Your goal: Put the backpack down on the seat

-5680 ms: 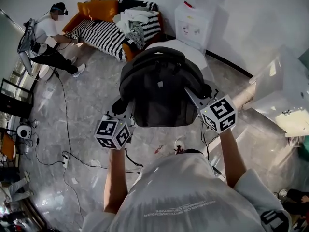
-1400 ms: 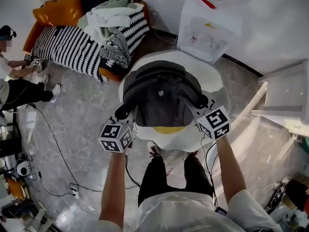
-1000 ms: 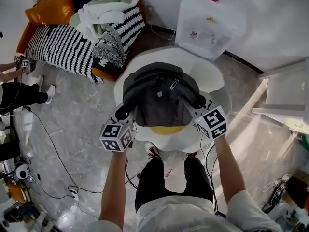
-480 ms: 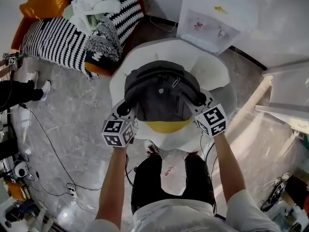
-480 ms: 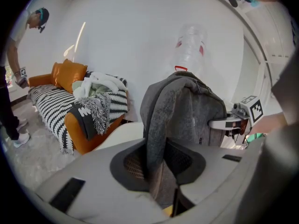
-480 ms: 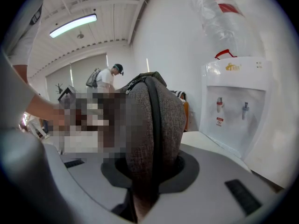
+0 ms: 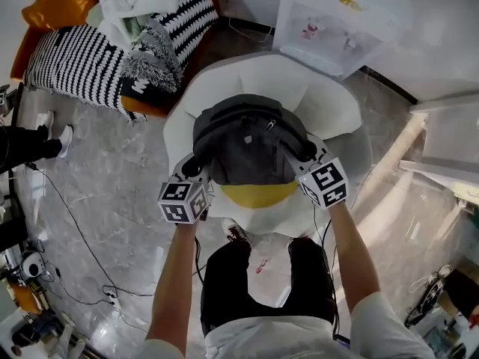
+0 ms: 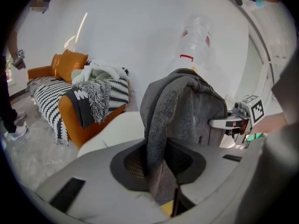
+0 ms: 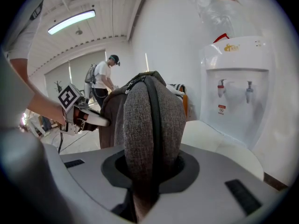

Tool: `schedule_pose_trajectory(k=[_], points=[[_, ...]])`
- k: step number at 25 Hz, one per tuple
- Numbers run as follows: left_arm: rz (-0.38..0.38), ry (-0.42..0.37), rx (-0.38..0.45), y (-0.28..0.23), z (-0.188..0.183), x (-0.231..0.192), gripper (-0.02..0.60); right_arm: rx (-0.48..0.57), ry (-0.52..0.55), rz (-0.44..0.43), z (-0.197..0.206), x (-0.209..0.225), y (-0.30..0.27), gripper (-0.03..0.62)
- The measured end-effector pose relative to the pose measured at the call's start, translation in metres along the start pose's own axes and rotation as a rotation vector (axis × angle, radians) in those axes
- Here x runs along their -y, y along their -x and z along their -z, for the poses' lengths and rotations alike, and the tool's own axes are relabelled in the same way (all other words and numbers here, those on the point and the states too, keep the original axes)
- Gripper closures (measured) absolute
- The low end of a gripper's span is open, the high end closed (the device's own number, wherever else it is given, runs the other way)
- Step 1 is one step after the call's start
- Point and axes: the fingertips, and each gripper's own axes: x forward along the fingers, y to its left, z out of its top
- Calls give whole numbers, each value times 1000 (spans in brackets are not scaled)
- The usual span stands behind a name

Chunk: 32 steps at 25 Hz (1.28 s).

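A dark grey backpack (image 7: pixel 251 144) hangs upright between my two grippers, over a white egg-shaped seat (image 7: pixel 333 114) with a yellow cushion (image 7: pixel 258 194). Whether its bottom touches the cushion I cannot tell. My left gripper (image 7: pixel 191 167) is shut on the left shoulder strap (image 8: pixel 156 167), which fills its jaws. My right gripper (image 7: pixel 305 152) is shut on the right shoulder strap (image 9: pixel 147 139). The left gripper view shows the backpack's body (image 8: pixel 191 111) with the right gripper (image 8: pixel 231 121) behind it. In the right gripper view the left gripper (image 9: pixel 84 119) is beyond the backpack.
An orange sofa with a striped blanket (image 7: pixel 82 58) and piled clothes stands at the far left. A white water dispenser (image 7: pixel 329 21) is behind the seat. Cables (image 7: pixel 75 223) run over the grey floor at left. A person's legs (image 7: pixel 26 140) show at the left edge.
The seat has come closer and now lies straight under the backpack, which sits lower against it. Both grippers keep their hold on the straps.
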Motion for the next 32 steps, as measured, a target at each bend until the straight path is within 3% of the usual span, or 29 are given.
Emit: schedule_pose_trajectory(k=[13,32], points=[[16,-2,-47,-42,32,-13,503,-26,-27,9,43,19,-30,513],[-1,13,-77,-70,53,-26,502,-60,-41,20,69,36,-58,513]])
